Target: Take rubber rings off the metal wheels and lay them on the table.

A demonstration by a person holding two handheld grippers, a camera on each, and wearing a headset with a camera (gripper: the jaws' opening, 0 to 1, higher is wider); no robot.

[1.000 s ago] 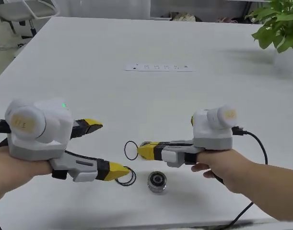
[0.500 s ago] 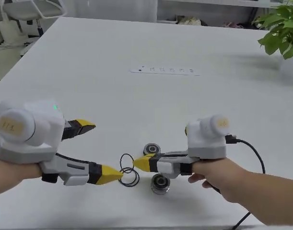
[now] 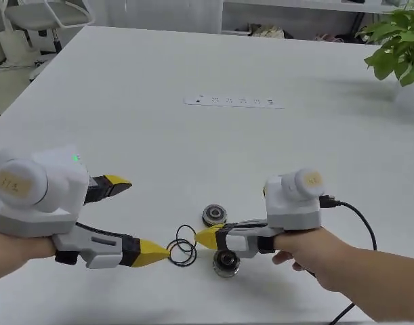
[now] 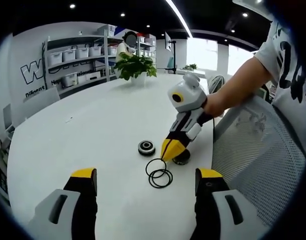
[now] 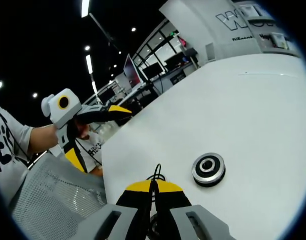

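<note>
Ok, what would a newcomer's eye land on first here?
The right gripper, shut, with its yellow tip pinching the small pile of black rubber rings near the front of the white table. Opposite it the left gripper is held wide open. Two metal wheels lie close by, one wheel just beyond the right gripper and the other wheel just under it.
</note>
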